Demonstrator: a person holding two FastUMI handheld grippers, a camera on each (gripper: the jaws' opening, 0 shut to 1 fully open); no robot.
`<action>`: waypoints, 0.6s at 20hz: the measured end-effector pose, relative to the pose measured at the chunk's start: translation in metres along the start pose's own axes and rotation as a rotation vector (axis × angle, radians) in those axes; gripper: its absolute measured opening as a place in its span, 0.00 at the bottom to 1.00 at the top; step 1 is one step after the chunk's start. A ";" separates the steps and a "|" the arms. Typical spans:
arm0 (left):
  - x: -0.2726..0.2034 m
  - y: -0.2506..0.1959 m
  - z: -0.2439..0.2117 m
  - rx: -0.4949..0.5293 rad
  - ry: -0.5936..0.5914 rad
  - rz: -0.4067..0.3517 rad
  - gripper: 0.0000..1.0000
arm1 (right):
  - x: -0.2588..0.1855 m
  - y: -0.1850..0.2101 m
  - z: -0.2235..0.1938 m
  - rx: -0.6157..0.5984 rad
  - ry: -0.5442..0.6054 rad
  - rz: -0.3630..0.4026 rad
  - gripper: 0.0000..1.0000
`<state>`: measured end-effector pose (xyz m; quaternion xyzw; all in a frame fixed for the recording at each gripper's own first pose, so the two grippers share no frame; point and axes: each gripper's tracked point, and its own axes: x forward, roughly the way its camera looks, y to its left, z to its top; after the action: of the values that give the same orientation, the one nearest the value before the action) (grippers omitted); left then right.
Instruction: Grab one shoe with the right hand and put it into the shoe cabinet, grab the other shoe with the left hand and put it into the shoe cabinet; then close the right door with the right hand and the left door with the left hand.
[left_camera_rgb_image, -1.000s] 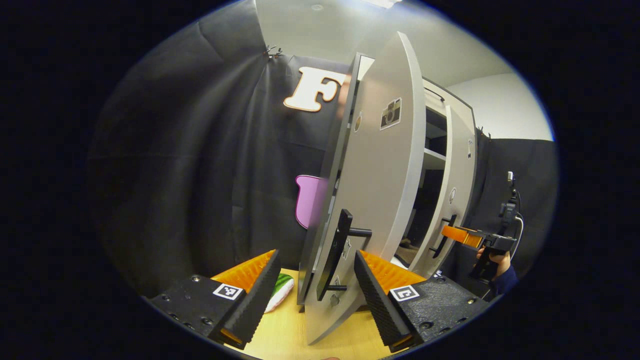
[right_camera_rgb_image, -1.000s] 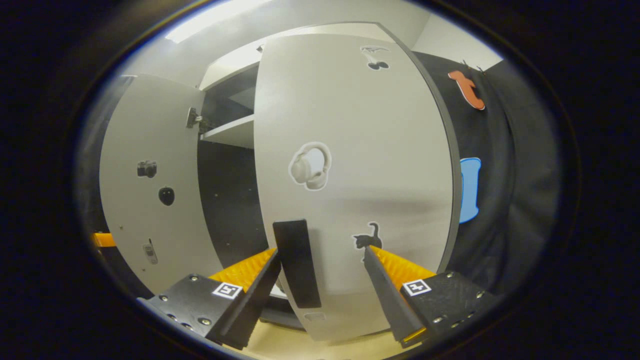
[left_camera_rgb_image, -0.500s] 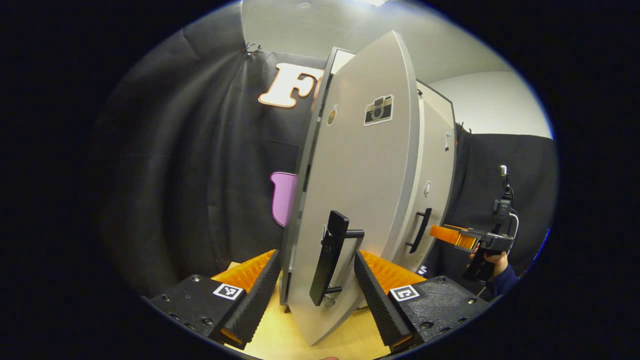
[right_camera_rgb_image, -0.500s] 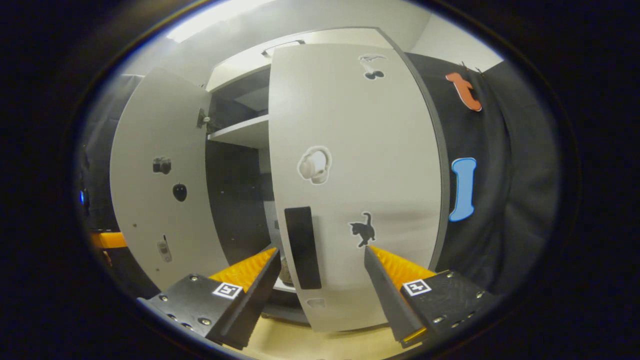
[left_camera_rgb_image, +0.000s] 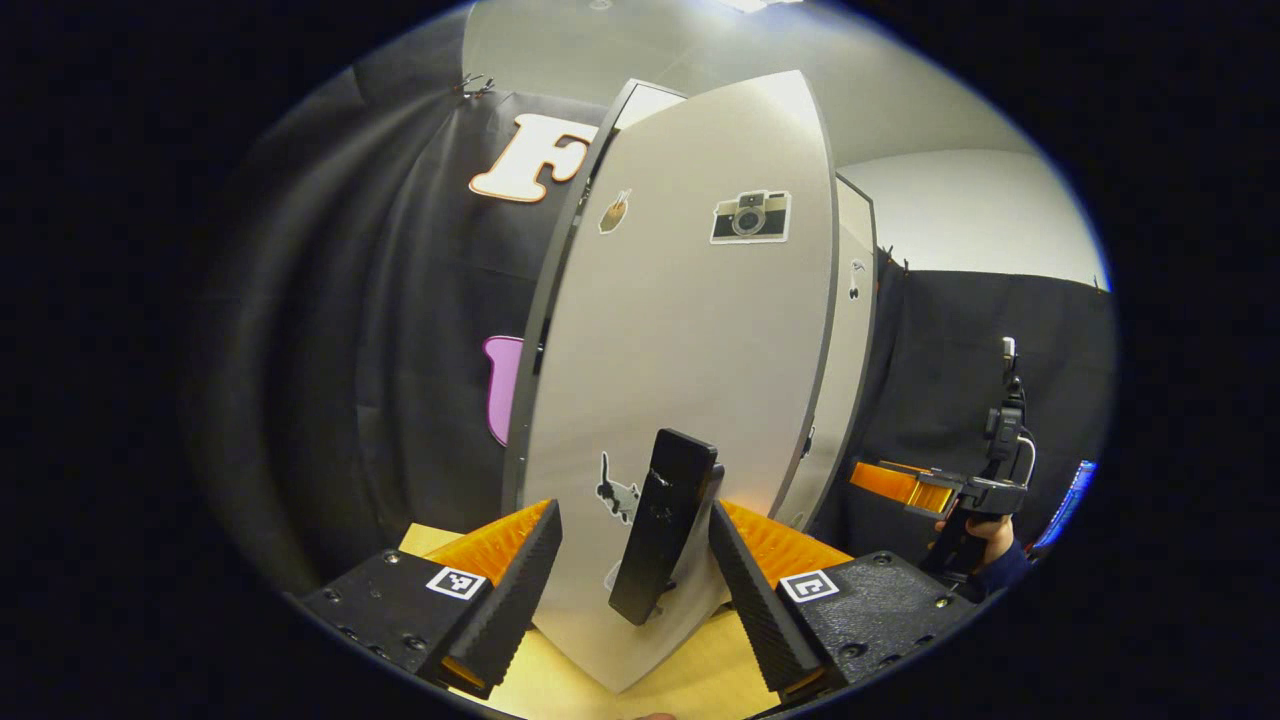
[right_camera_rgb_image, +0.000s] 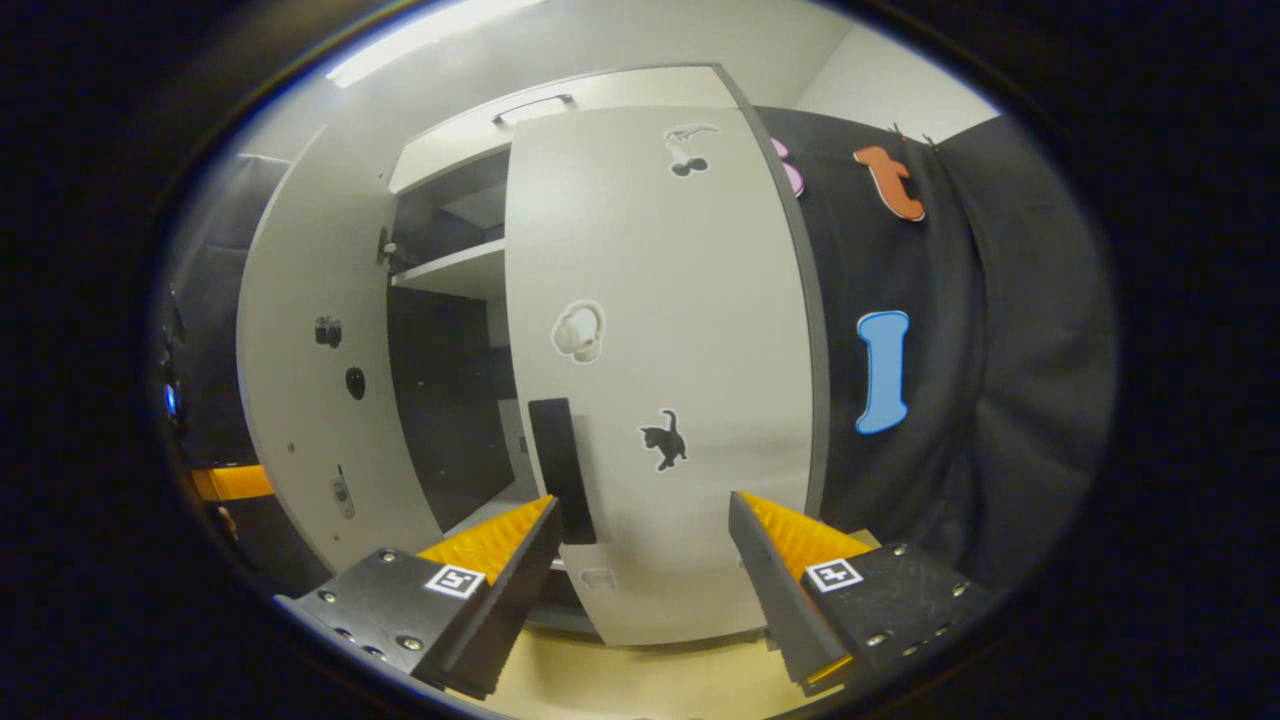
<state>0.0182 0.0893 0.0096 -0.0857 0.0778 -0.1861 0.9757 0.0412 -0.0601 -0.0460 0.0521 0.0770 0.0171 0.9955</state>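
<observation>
In the left gripper view the grey left door (left_camera_rgb_image: 690, 340) of the shoe cabinet stands partly swung in, camera sticker near its top. Its black handle (left_camera_rgb_image: 663, 525) rises between the fingers of my left gripper (left_camera_rgb_image: 635, 590), which is open and not pressing on it. Farther right a hand (left_camera_rgb_image: 990, 535) holds the right gripper (left_camera_rgb_image: 900, 485) near the right door's edge (left_camera_rgb_image: 850, 380). In the right gripper view the right door (right_camera_rgb_image: 680, 330) lies almost flush with the cabinet. My right gripper (right_camera_rgb_image: 640, 590) is open just before it, the door's handle (right_camera_rgb_image: 560, 470) above its left finger.
The left door (right_camera_rgb_image: 300, 340) is ajar in the right gripper view, with the dark cabinet interior (right_camera_rgb_image: 450, 420) and a shelf (right_camera_rgb_image: 450, 270) between the doors. The cabinet stands on a light wooden tabletop (left_camera_rgb_image: 560, 685). Black cloth walls hang behind and to both sides.
The left door has swung inward with my left gripper around its handle. The right door has gone nearly shut, and the right gripper has drawn back a little from it.
</observation>
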 end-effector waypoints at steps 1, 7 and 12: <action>0.005 -0.004 -0.001 -0.003 0.000 -0.010 0.92 | -0.002 -0.003 0.000 0.002 0.002 -0.006 1.00; 0.039 -0.020 -0.004 0.008 0.005 -0.032 0.92 | -0.016 -0.019 0.005 -0.007 -0.012 -0.041 1.00; 0.070 -0.039 -0.007 0.062 0.019 -0.047 0.95 | -0.025 -0.043 0.010 -0.009 -0.027 -0.085 1.00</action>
<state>0.0677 0.0262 0.0019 -0.0552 0.0794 -0.2120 0.9725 0.0192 -0.1044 -0.0373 0.0445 0.0655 -0.0258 0.9965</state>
